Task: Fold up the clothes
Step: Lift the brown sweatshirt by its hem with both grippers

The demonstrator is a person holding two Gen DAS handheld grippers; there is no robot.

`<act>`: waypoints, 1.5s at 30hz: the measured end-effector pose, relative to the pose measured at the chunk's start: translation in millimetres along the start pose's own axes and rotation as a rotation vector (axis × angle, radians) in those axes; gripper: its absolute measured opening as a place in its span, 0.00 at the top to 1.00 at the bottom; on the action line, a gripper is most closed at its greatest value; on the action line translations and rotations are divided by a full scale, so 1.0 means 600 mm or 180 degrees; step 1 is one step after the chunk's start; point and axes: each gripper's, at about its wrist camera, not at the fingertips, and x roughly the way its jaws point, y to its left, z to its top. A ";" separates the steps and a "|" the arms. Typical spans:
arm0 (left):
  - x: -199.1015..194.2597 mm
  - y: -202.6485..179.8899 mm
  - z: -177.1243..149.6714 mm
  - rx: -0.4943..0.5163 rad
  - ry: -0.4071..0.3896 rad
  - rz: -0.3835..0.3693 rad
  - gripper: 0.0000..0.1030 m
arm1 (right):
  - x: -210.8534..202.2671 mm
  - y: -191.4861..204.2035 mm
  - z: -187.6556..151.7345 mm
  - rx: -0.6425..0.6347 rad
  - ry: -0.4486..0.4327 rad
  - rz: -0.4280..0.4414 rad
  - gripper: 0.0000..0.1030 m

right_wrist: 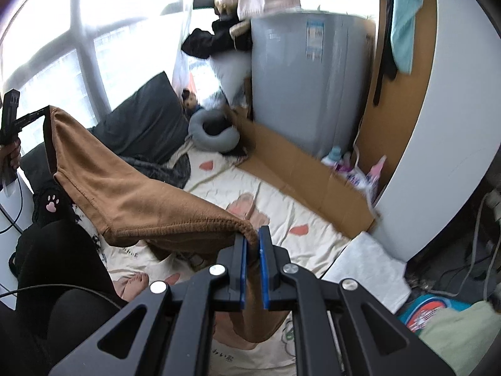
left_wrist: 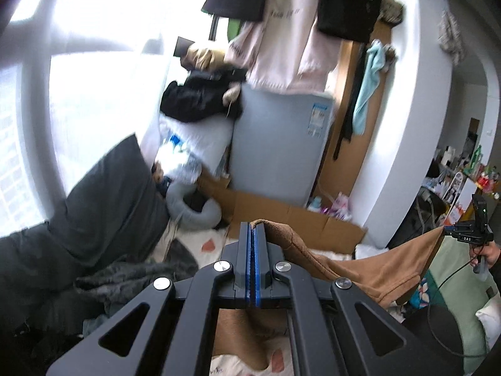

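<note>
while the brown garment (right_wrist: 131,200) hangs stretched in the air above the cream patterned bedding (right_wrist: 281,206), the step in hand looks like the lift-and-spread that comes before a fold. starting from the left, the left gripper (left_wrist: 253,228) has its blue-lined jaws pressed together on one corner of the cloth, which drapes over its right side. from there the fabric sags in a shallow curve across to the right gripper (right_wrist: 252,241), whose jaws pinch a bunched hem with a slight gap between the pads. part of the garment hangs down below both claws toward the bedding. the next move probably calls for keeping both pinches firm, pulling the top edge taut, then lowering the cloth flat onto the bedding, clear of the dark pillow (right_wrist: 147,119) and the cardboard (right_wrist: 300,169), so a fold line can be set.
</note>
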 end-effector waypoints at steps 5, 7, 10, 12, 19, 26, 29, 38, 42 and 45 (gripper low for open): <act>-0.048 -0.006 0.029 0.0004 -0.0219 -0.0054 0.99 | -0.081 0.015 0.028 -0.0110 -0.0200 -0.0115 0.94; -0.063 -0.004 0.034 -0.0012 -0.0275 -0.0072 0.99 | -0.106 0.020 0.035 -0.0141 -0.0249 -0.0156 0.94; -0.067 -0.002 0.029 -0.0008 -0.0283 -0.0084 0.99 | -0.130 0.022 0.039 -0.0145 -0.0295 -0.0186 0.94; -0.058 0.003 0.019 -0.0024 -0.0228 -0.0088 0.99 | -0.133 0.020 0.038 -0.0124 -0.0294 -0.0191 0.94; 0.018 0.025 -0.039 -0.0219 0.0162 -0.0071 0.99 | -0.078 0.004 -0.001 -0.0021 -0.0089 -0.0154 0.94; 0.109 0.068 -0.117 -0.0432 0.0524 -0.0033 0.99 | 0.023 -0.028 -0.058 0.0269 0.0225 -0.0092 0.94; 0.159 0.094 -0.152 -0.0552 0.0676 -0.0026 0.99 | 0.065 -0.037 -0.077 0.0370 0.0379 -0.0057 0.94; 0.291 0.147 -0.231 -0.0792 0.1031 -0.0019 0.99 | 0.219 -0.051 -0.124 0.0445 0.0949 0.0039 0.94; 0.348 0.167 -0.254 -0.0863 0.1135 -0.0001 0.99 | 0.287 -0.058 -0.142 0.0463 0.1135 0.0073 0.94; 0.397 0.185 -0.268 -0.0891 0.1222 0.0027 0.99 | 0.339 -0.069 -0.151 0.0482 0.1228 0.0070 0.94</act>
